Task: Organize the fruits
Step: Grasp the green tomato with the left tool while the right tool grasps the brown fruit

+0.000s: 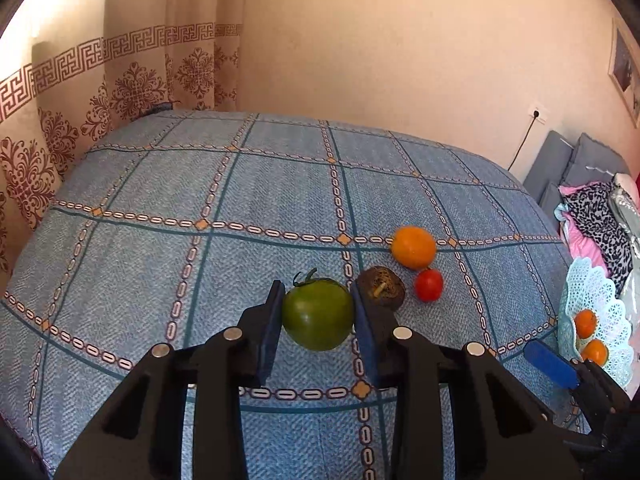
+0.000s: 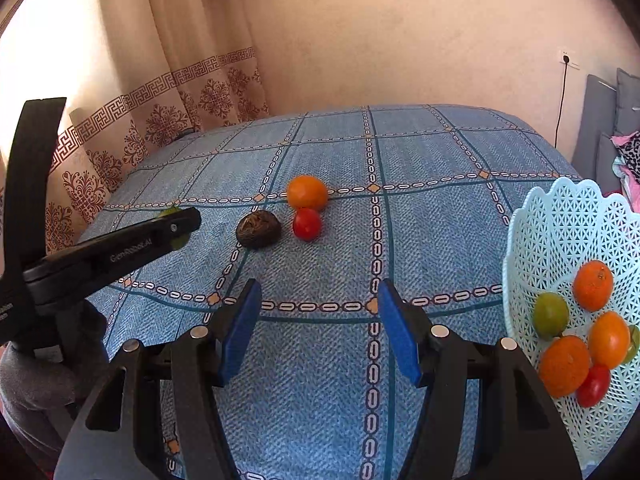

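Green tomato (image 1: 318,314) is sitting between the blue pads of the left hand-held gripper (image 1: 316,320), which is closing on it over the blue checked bed (image 1: 160,184). Right hand-held gripper (image 2: 318,336) is hovering wide open and empty, near the light-blue basket (image 2: 560,232) holding fruit at the right.

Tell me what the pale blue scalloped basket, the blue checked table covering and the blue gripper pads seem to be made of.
Pale blue scalloped basket: looks like moulded plastic, with a rigid, even lattice of cut-outs. Blue checked table covering: probably woven or printed cloth; matte, with a fine herringbone texture. Blue pads on the right gripper: smooth, matte, possibly rubber or soft plastic; the look leaves it open.
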`<move>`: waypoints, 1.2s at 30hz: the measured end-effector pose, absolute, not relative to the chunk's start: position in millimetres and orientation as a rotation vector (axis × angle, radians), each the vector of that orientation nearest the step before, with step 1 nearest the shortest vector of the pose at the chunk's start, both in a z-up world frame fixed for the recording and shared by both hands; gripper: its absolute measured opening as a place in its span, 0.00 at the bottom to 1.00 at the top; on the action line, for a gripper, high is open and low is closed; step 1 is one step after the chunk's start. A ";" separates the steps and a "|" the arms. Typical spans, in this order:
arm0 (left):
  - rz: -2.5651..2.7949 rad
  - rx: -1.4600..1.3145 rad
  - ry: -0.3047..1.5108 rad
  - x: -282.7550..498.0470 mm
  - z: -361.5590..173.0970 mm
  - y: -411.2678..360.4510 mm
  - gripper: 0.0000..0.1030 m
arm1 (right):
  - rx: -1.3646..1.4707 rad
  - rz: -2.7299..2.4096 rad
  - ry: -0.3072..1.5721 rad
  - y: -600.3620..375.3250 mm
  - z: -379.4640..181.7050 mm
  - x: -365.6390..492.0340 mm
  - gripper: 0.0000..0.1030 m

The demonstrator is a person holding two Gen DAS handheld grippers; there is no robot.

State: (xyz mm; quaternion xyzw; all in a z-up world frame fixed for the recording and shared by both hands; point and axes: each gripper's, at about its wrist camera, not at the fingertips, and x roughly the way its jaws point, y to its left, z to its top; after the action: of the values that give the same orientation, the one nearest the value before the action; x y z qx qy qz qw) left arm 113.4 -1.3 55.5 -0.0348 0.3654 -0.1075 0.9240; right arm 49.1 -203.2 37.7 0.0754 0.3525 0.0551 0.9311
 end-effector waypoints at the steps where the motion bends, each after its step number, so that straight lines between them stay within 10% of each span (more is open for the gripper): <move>1: -0.207 -0.081 0.741 113.1 57.9 3.2 0.33 | 0.157 0.126 0.728 -200.8 36.0 55.2 0.60; 24: -0.130 -0.208 0.727 122.1 63.4 48.3 0.33 | 0.144 0.215 0.839 -139.6 13.8 151.3 0.58; 36: -0.138 -0.210 0.726 121.2 62.7 47.4 0.33 | 0.084 0.162 0.828 -135.4 15.0 147.1 0.41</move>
State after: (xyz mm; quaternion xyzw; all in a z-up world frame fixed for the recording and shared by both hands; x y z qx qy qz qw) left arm 121.2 47.4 62.7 -0.1026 0.3540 -0.0672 0.9272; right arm 147.1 -135.4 15.0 0.0406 0.4017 0.0784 0.9115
